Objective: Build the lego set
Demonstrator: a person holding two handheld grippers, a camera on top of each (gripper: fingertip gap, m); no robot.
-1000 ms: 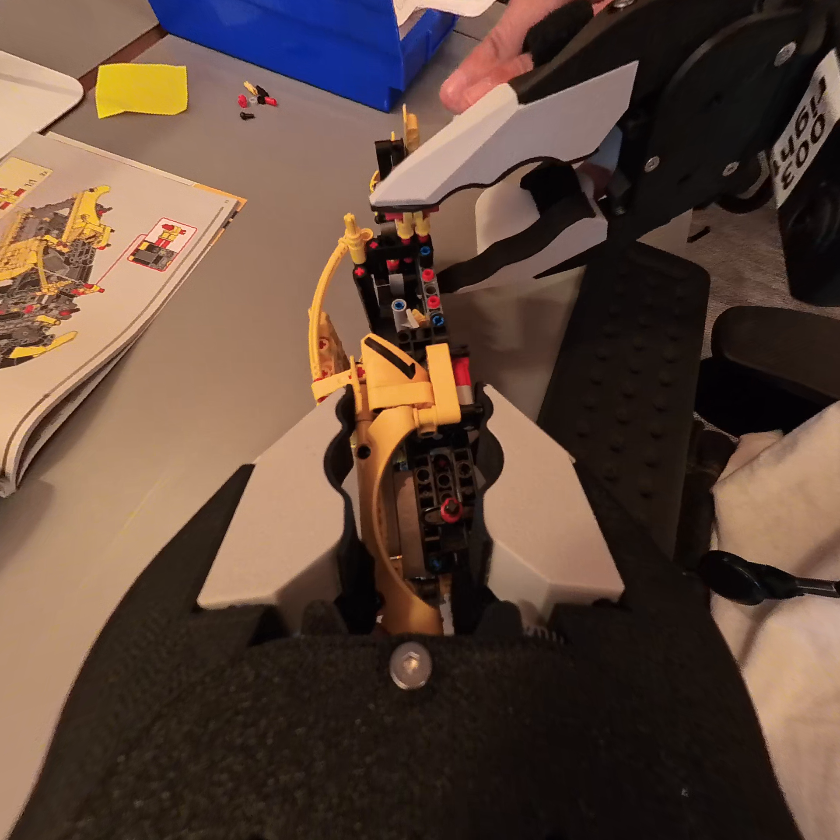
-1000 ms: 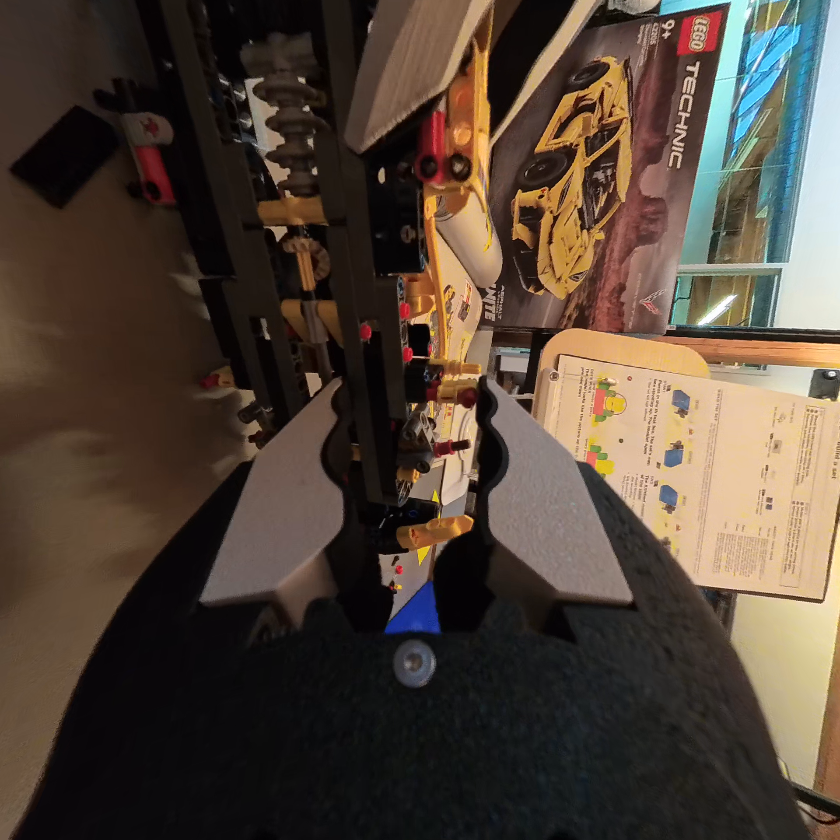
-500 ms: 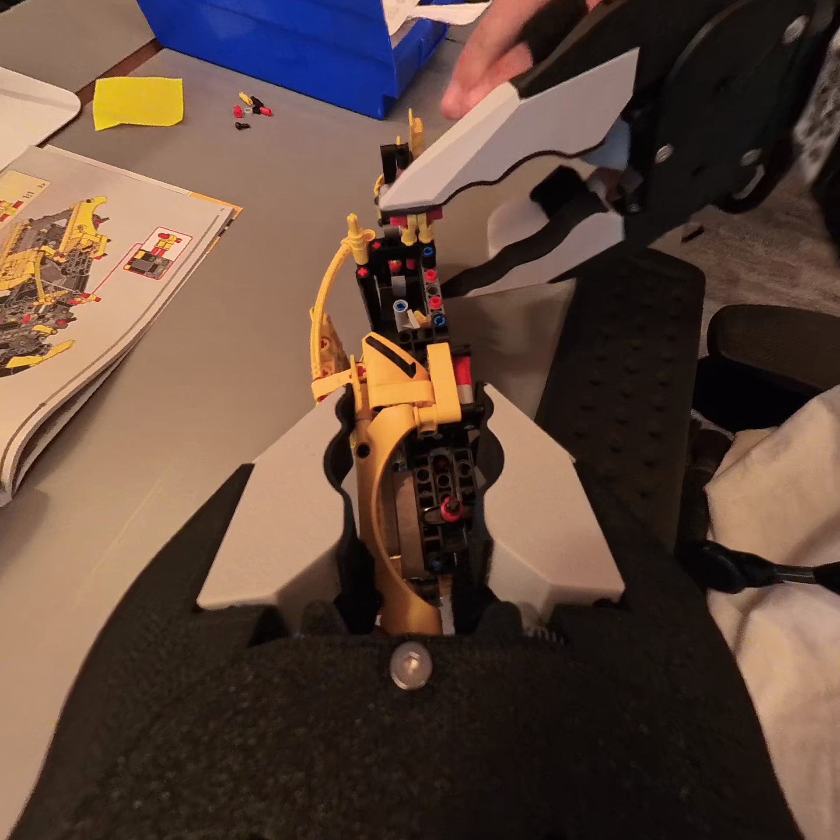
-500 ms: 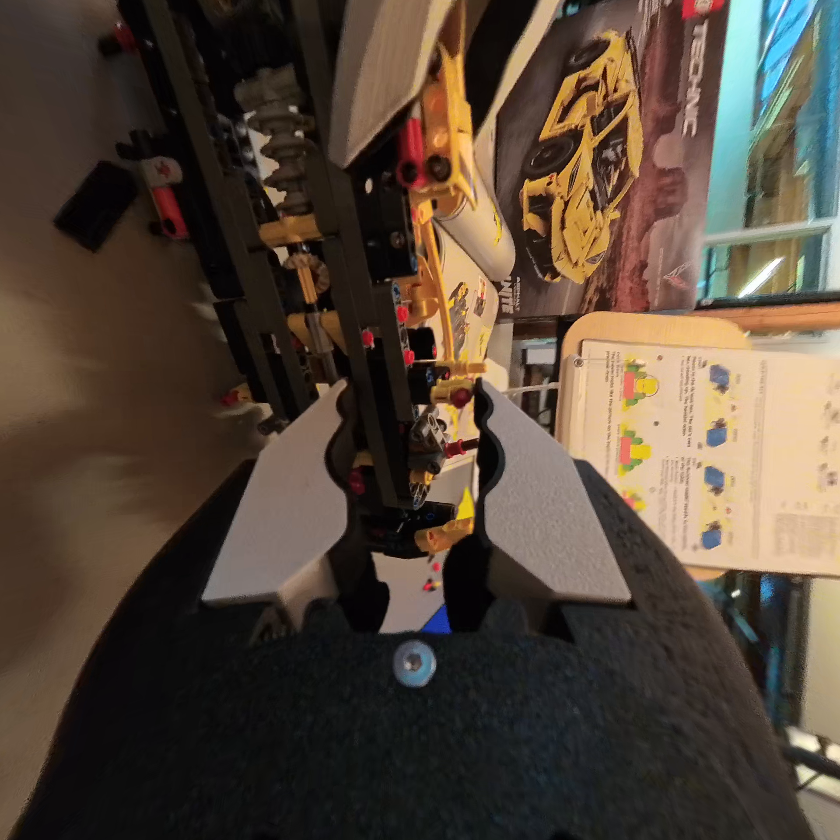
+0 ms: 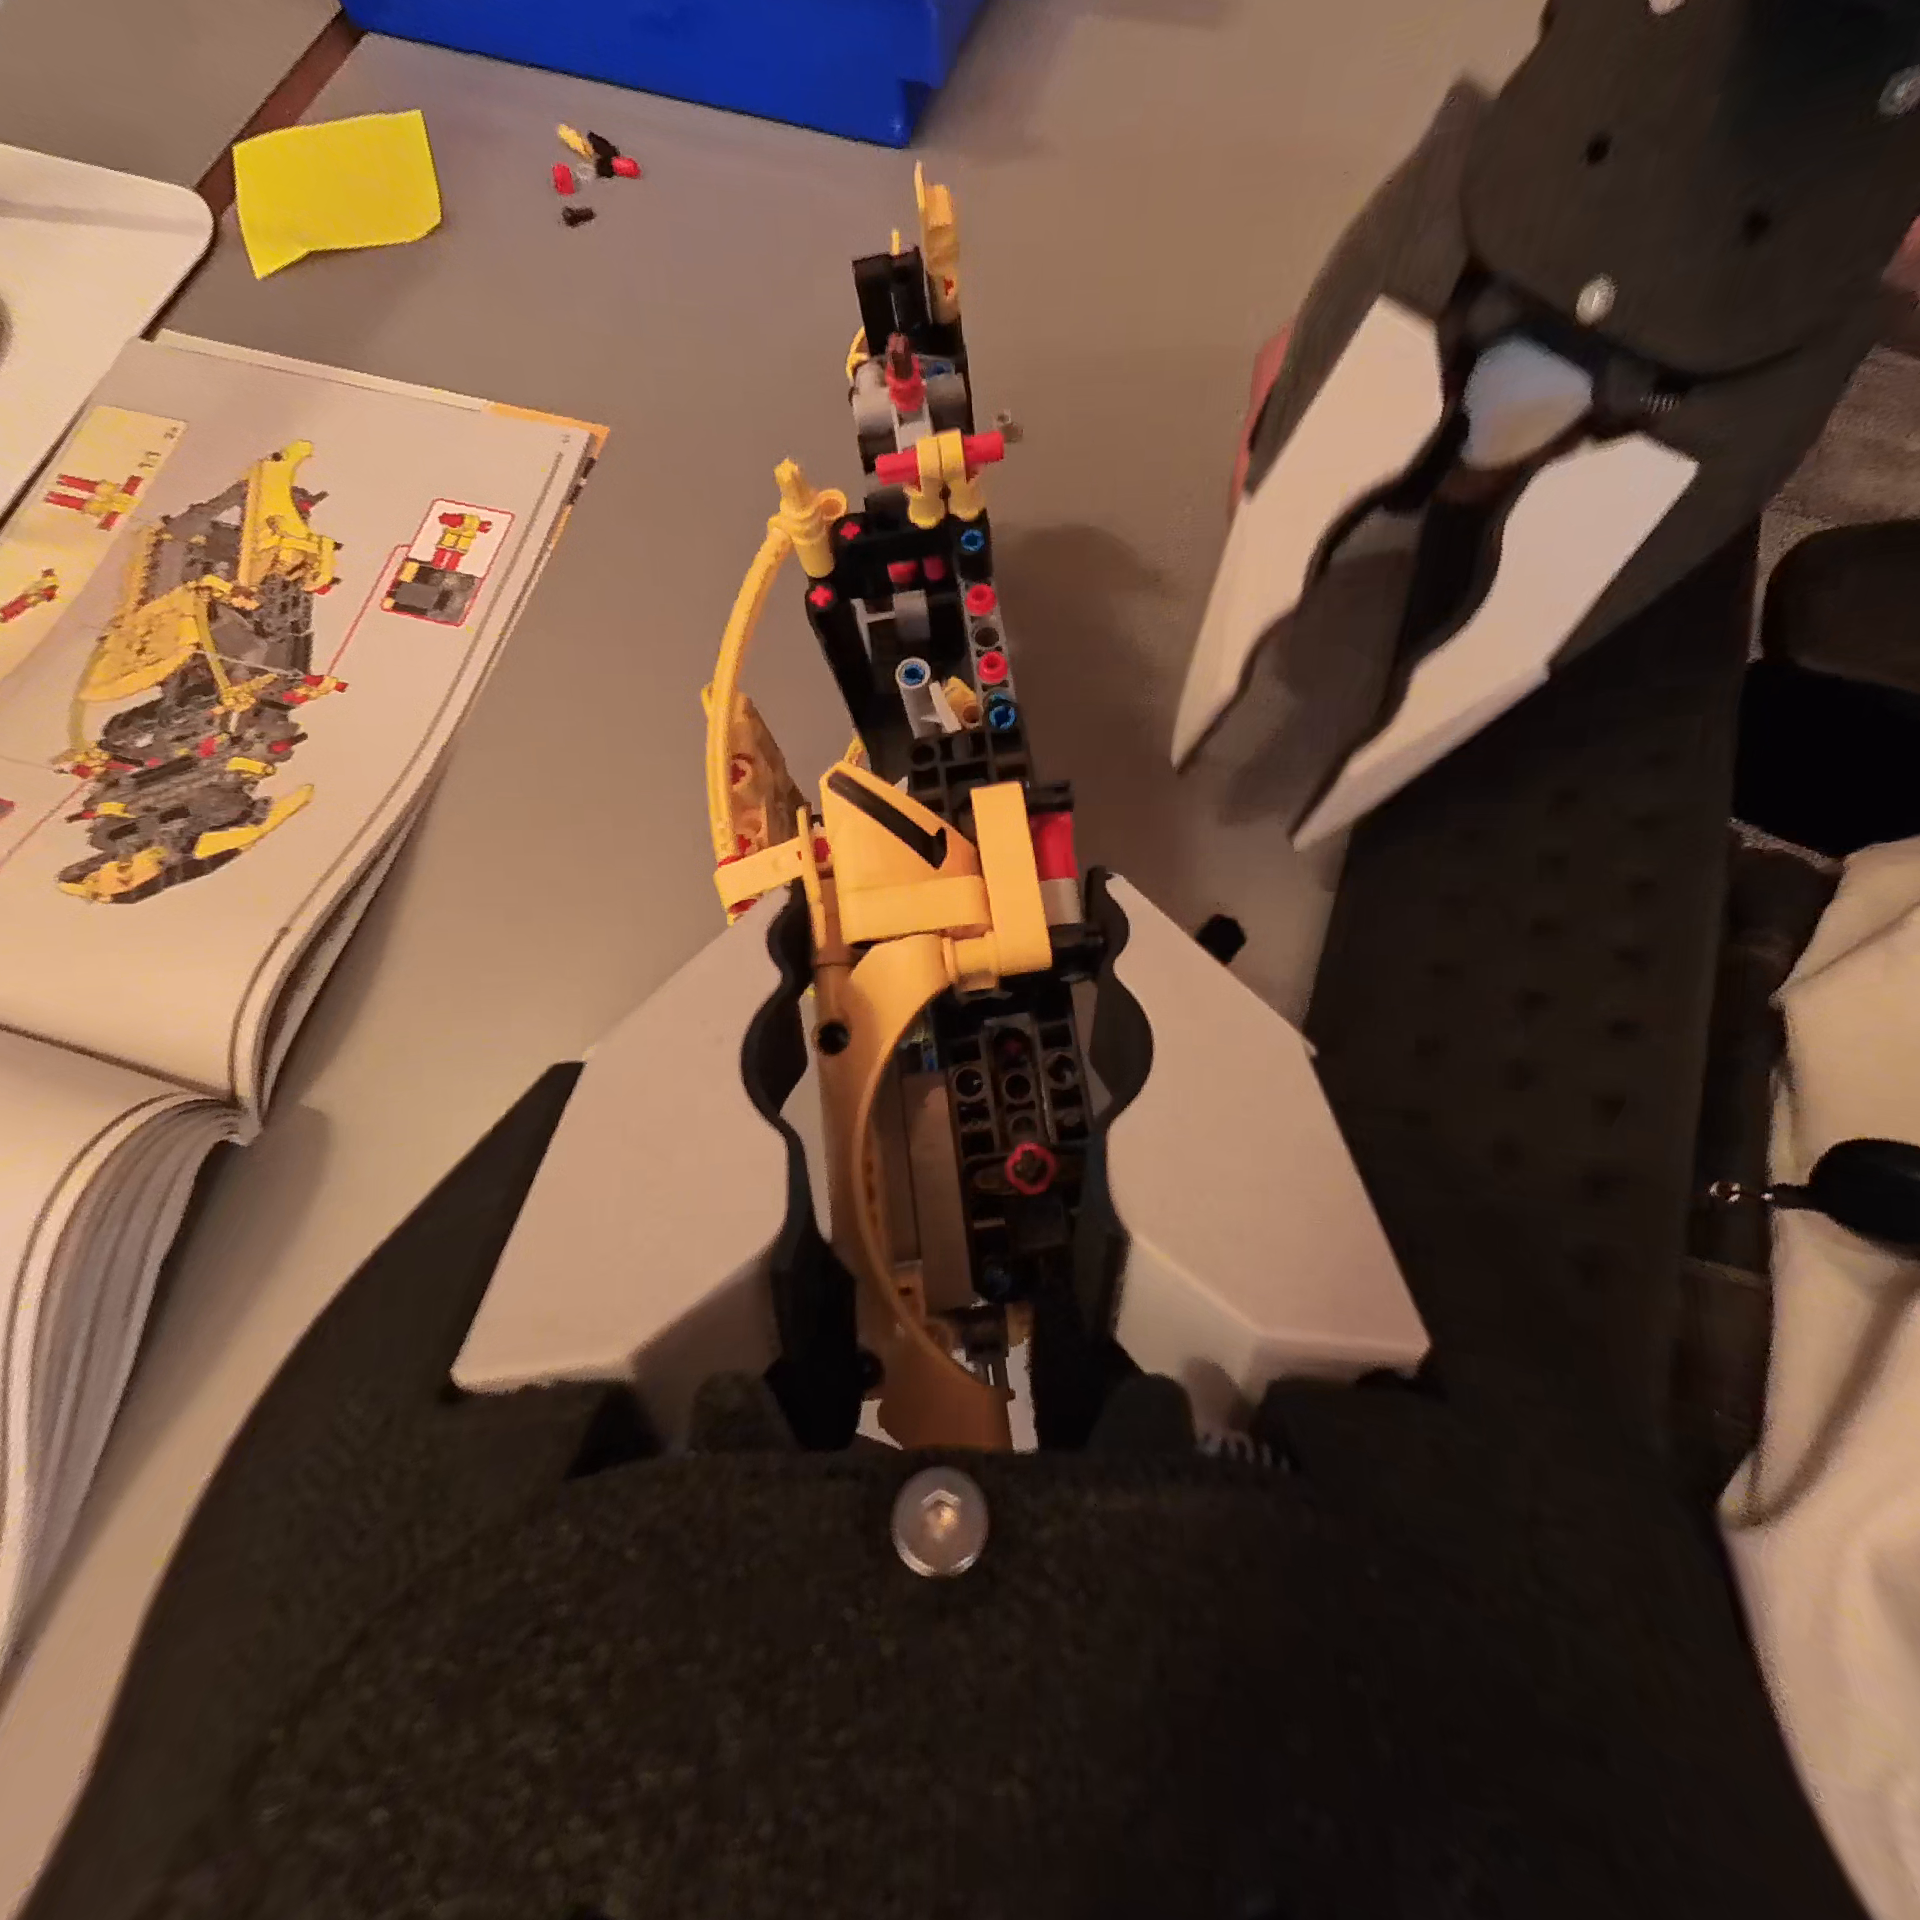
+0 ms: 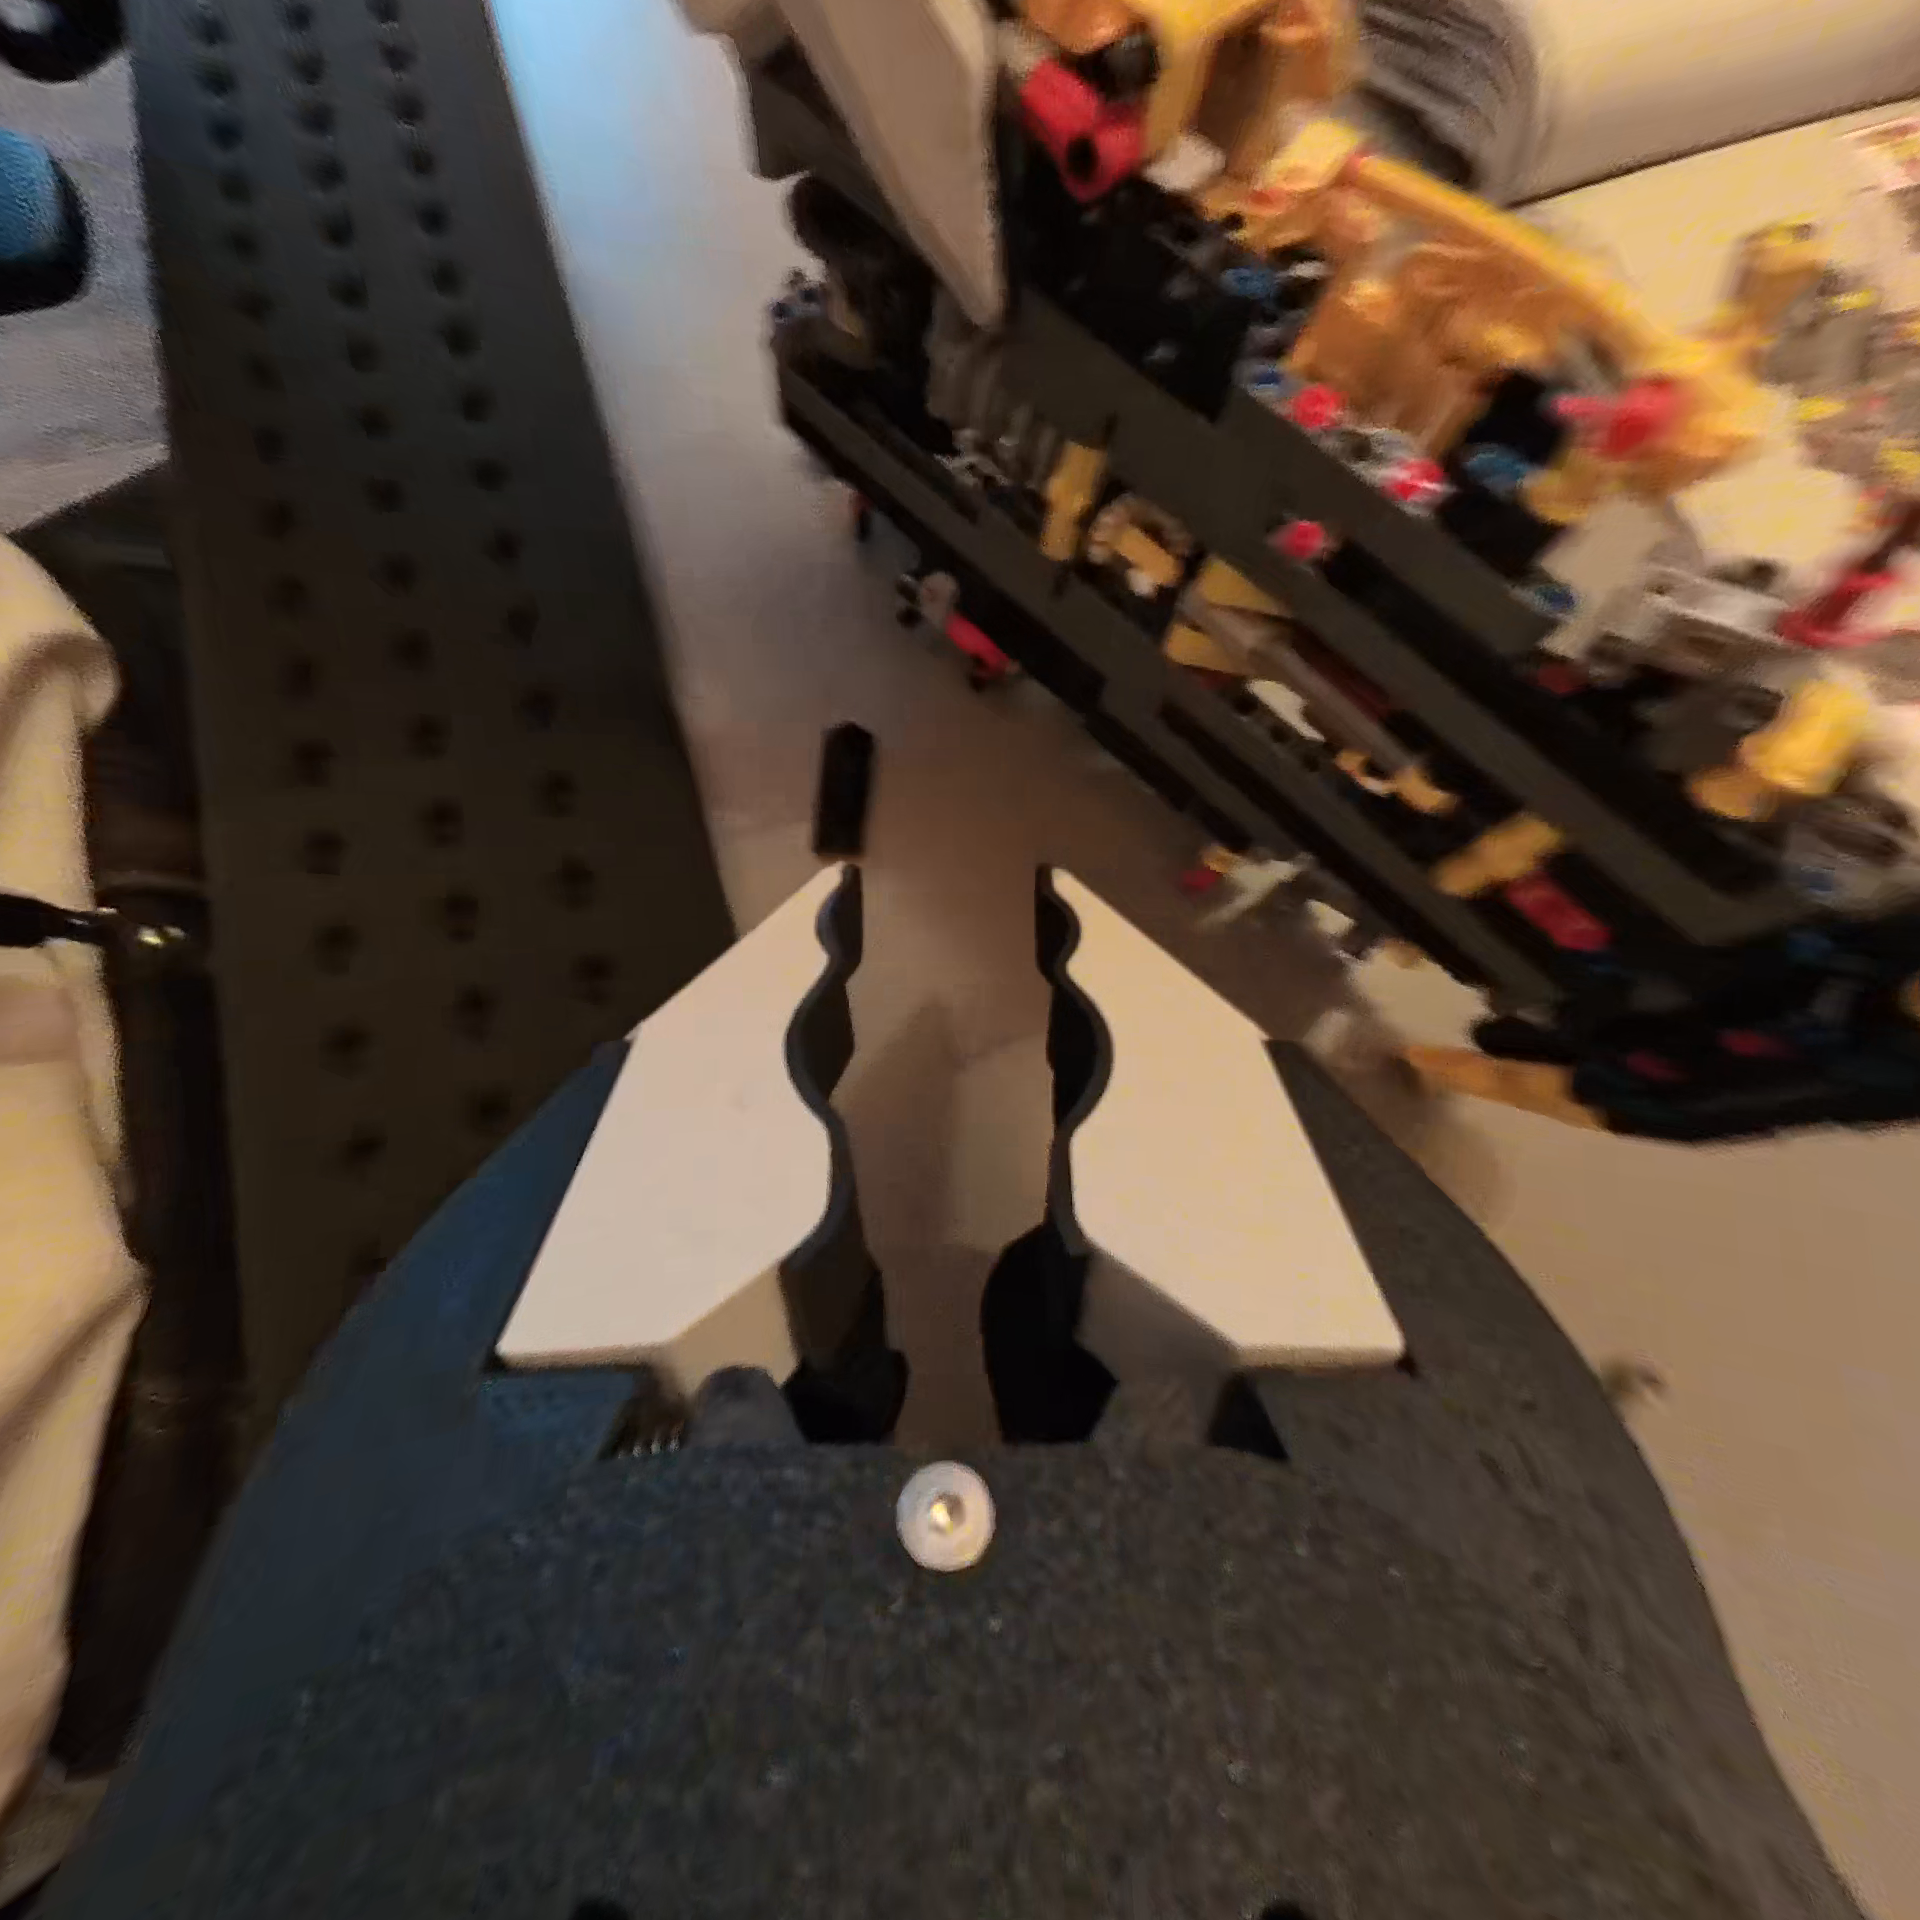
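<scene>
Left tongs (image 5: 940, 1049): clamped on yellow-black lego car (image 5: 920, 790), raised above desk (image 5: 623, 790) middle.
Right tongs (image 6: 948, 883): parted, empty, near small black piece (image 6: 842, 788).
Advice: grip squarely.

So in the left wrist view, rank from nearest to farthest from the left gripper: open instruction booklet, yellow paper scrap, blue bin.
From the left gripper:
1. Open instruction booklet, on the left, nearest.
2. Yellow paper scrap, far left, beyond the booklet.
3. Blue bin, top edge, farthest.
</scene>
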